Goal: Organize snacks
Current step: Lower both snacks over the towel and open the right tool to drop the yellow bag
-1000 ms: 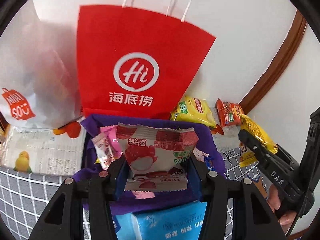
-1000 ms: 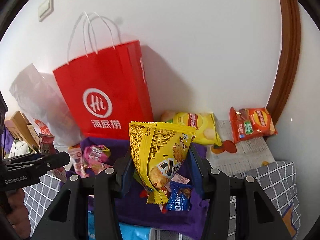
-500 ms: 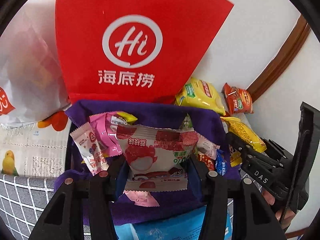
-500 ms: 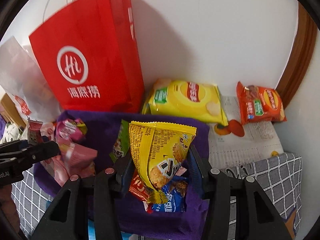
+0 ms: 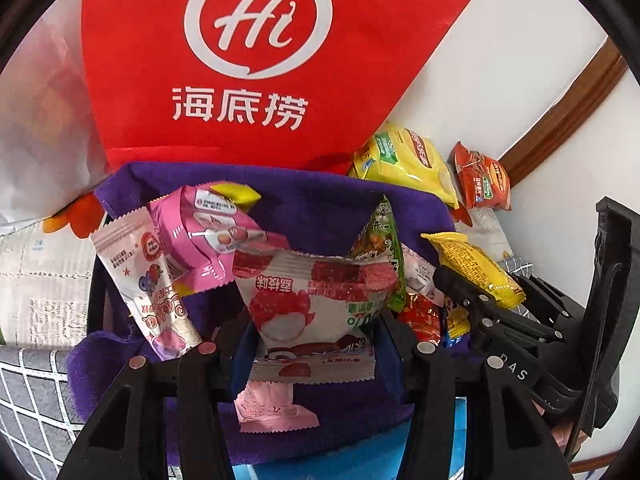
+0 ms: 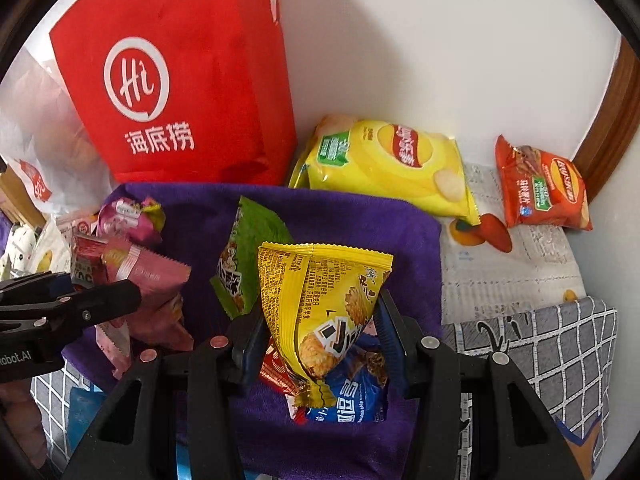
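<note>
The biggest thing I see is the red paper bag (image 5: 224,60), standing against the white wall at twelve o'clock in my left view and at ten o'clock in my right. Just in front of it lies the purple cloth (image 6: 344,220) holding the pile of snacks. At one o'clock beyond the cloth rests a yellow chip bag (image 6: 392,164) on newspaper (image 6: 508,268), with a smaller orange chip bag (image 6: 540,192) further out at two o'clock. A grey checked cover (image 6: 560,344) shows at four o'clock.

My right gripper (image 6: 316,344) has its fingers clamped on a yellow cracker packet (image 6: 320,304), held upright over the cloth, above a blue cookie packet (image 6: 352,392). A green packet (image 6: 248,256) leans at eleven o'clock of it.

My left gripper (image 5: 316,344) has its fingers clamped on a red and white jelly packet (image 5: 312,304), also over the cloth. At ten o'clock of it a pink packet (image 5: 208,240) sits against a slim white packet (image 5: 144,276).
</note>
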The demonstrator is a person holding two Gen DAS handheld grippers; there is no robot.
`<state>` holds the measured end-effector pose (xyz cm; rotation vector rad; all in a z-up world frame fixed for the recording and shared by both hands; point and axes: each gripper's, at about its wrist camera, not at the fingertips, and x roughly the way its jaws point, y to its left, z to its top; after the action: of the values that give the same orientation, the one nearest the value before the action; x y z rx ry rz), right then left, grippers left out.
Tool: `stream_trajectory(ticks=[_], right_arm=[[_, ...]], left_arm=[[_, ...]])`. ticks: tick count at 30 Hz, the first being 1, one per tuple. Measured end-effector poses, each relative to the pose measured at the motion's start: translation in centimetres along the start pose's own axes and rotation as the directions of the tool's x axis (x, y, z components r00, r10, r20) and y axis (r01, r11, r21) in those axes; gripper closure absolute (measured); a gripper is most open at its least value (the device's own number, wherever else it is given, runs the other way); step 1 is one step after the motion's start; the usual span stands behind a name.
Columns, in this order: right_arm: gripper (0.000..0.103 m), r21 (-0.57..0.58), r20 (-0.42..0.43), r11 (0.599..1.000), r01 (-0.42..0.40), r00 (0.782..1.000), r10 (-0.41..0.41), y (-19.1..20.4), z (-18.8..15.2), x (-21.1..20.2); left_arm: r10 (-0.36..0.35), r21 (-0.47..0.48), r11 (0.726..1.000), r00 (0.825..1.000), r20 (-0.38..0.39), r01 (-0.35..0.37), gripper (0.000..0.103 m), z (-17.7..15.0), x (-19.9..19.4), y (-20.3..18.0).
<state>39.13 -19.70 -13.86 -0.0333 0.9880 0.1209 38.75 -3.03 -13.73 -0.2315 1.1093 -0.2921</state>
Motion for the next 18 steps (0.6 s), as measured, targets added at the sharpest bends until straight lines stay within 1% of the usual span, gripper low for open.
stream_trajectory(ticks=[5, 12, 18], right_arm=[[0.053, -0.010, -0.016, 1.000, 0.002, 1.000, -0.002, 0.3, -0.1, 0.8], [0.053, -0.017, -0.044, 1.000, 0.013, 0.999, -0.014, 0.4, -0.4, 1.8], [0.053, -0.009, -0.037, 1.000, 0.016, 0.999, -0.016, 0.0, -0.3, 1.7]], left_arm=[[0.006, -0.009, 1.000, 1.000, -0.024, -0.006, 0.052, -0.4, 1.0, 0.2], [0.027, -0.009, 1.000, 0.999, -0.029, -0.027, 0.051, -0.5, 1.4, 0.6], [0.047, -0.007, 0.999, 0.998, -0.047, -0.048, 0.051, -0.6, 1.9, 1.4]])
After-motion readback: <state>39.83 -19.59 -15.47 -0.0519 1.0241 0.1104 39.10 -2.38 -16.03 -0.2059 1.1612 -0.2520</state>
